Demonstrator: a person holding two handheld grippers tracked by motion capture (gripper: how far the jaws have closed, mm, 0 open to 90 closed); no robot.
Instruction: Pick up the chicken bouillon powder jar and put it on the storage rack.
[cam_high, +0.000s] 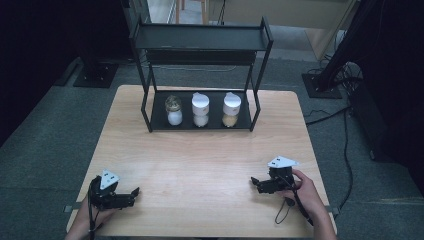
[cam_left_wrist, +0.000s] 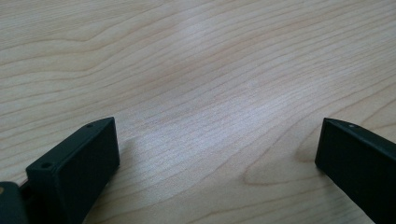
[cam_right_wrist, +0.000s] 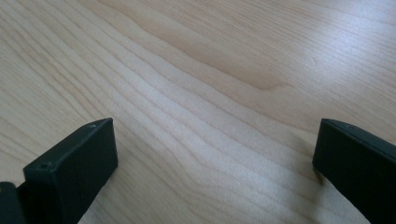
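Resting low at the near edge of the table (cam_high: 200, 165), both grippers sit well apart from each other and hold nothing. The left gripper (cam_high: 134, 192) lies at the near left corner in the person's left hand (cam_high: 95, 215), its jaws aimed to the right across the wood. In the left gripper view its two black jaws stand spread wide, with bare wood grain between them and nothing pinched. The right gripper (cam_high: 254, 182) sits near the right edge in the right hand (cam_high: 305, 192), its jaws aimed left toward the middle of the table. In the right gripper view its jaws are likewise spread wide over bare wood. Each gripper carries a grey three-cornered plate on top, and a dark cable trails from the right one toward the near edge.

Nearest to the grippers, yet still well apart from them, are three jars on the lower tray of a black rack (cam_high: 150, 107) at the far side of the table. The left jar (cam_high: 174, 110) is clear glass with white contents in its lower part. The middle jar (cam_high: 200, 110) has a white lid and white contents. The right jar (cam_high: 231, 109) has a white lid and tan contents. They stand upright in a row, just beside one another. The rack's upper shelf (cam_high: 200, 37) is bare. Grey carpet (cam_high: 40, 145) surrounds the table.
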